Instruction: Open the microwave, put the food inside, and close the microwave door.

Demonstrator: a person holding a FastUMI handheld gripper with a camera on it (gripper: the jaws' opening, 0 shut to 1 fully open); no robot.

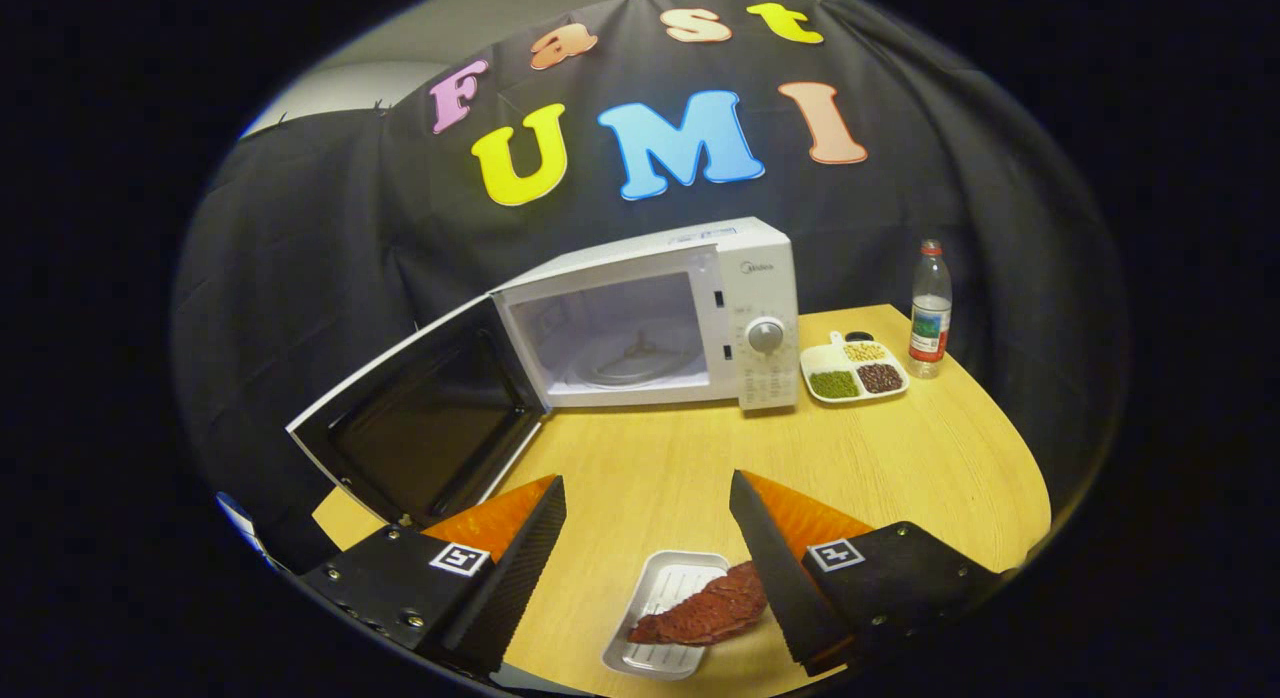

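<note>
Tool: the tool (648,498) hangs above the table (690,458), its two fingers spread wide apart and gripping nothing.
Meat: a dark red slab of meat (705,610) lies across a small white tray (668,586) on the table, between the fingers and close to the right one.
Microwave: the white microwave (680,313) stands beyond the fingers at the back of the table.
Door: the door (425,418) is swung fully open to the left, showing the turntable inside.
Beside it: a divided dish (852,370) of beans sits just right of the microwave, a water bottle (930,313) next to the dish.
</note>
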